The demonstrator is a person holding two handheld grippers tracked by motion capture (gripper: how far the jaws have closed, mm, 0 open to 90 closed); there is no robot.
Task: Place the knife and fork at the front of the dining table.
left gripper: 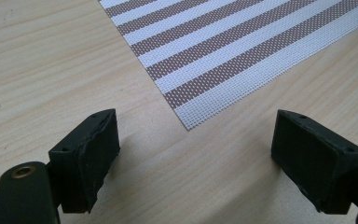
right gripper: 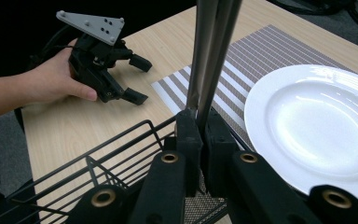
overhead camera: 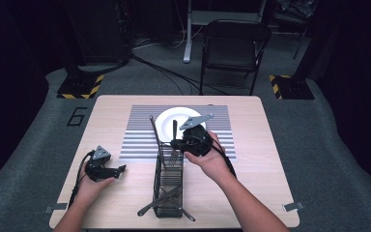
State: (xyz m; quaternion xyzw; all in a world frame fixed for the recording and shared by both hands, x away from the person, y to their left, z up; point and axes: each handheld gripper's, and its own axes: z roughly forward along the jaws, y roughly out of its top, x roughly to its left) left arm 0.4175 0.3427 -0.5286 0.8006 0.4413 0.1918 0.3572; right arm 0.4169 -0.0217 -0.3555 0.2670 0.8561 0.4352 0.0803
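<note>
the fork stands upright, clamped by its handle in the right claw, just above the wire cutlery basket and beside the white plate. the step looks like lifting it out; next it likely needs carrying to the striped placemat. the left claw rests apart on the counter.

The table is evenly lit, the room around it is dark. The plate shows soft glare. Near jaws look blurred.
</note>
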